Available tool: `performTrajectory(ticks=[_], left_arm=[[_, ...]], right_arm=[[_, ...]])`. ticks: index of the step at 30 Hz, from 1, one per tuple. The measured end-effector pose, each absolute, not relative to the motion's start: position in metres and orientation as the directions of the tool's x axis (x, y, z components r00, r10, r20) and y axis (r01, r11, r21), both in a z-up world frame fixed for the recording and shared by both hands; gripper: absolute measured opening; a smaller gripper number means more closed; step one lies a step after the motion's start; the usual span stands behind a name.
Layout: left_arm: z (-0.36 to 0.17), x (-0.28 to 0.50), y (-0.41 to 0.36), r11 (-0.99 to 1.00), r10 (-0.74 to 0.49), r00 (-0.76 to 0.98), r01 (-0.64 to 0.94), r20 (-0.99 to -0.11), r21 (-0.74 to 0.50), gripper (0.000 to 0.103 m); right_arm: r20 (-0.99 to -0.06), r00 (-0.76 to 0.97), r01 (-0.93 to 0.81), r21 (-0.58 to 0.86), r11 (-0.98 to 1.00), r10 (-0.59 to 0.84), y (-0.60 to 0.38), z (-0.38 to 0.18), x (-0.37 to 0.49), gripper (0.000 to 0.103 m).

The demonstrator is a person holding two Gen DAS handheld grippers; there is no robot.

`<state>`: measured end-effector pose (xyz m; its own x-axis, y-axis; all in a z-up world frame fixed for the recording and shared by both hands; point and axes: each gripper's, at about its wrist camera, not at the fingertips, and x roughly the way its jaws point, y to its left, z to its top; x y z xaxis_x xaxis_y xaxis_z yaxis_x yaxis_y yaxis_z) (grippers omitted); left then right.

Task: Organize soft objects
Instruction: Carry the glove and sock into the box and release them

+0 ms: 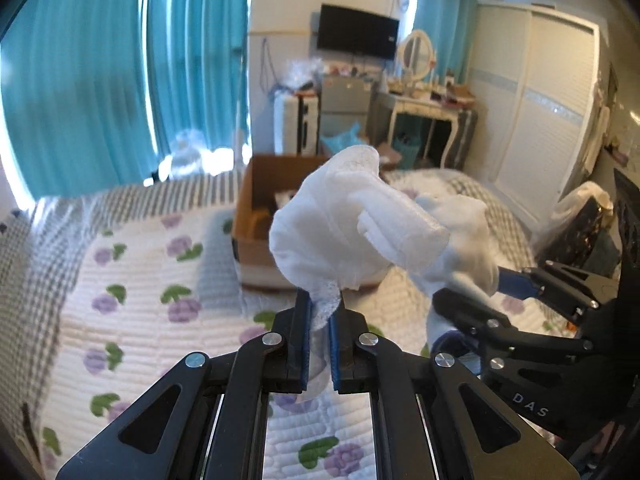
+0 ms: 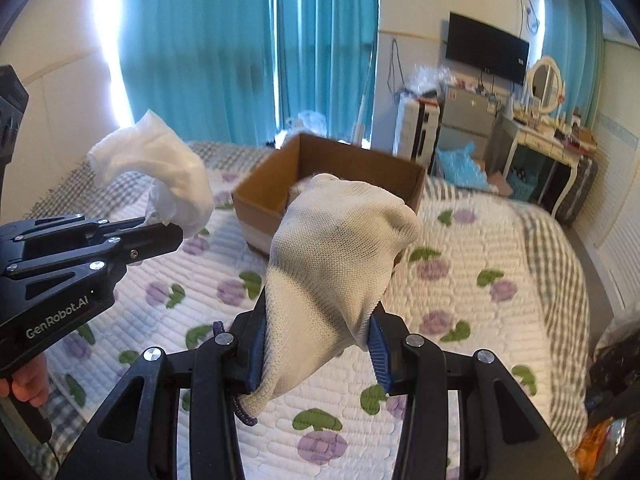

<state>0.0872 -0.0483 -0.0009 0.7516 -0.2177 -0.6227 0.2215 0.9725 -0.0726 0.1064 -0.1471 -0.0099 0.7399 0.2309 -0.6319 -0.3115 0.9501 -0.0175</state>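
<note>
Left claw [image 1: 320, 316] pinches a white cloth [image 1: 340, 224]; right claw [image 2: 320, 344] grips a cream glove [image 2: 340, 248] billowing above its pads.

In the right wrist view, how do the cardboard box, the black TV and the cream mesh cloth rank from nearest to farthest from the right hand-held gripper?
1. Cream mesh cloth: clamped in the right hand-held gripper.
2. Cardboard box: on the bed, just beyond the cloth.
3. Black TV: on the far wall, upper right.

Open quilt [image 2: 480, 264] all around; cardboard box [image 2: 328, 184] dead ahead, open top, grippers' own bundles partly blocking the view of it.
</note>
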Motion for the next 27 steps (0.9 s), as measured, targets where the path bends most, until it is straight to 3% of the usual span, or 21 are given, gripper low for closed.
performTrajectory(ticks=[15, 27], left_arm=[[0.036, 0.154, -0.048, 0.975, -0.202, 0.796, 0.216, -0.571, -0.044, 0.006], [-0.035, 0.277, -0.056, 0.988, -0.088, 0.724, 0.151, -0.684, 0.034, 0.006]], right_arm=[[-0.521, 0.824, -0.299, -0.069, 0.952, 0.221, -0.145, 0.057, 0.168, 0.042], [-0.612, 0.776, -0.276, -0.114, 0.954, 0.152, -0.147, -0.005, 0.289, 0.042]])
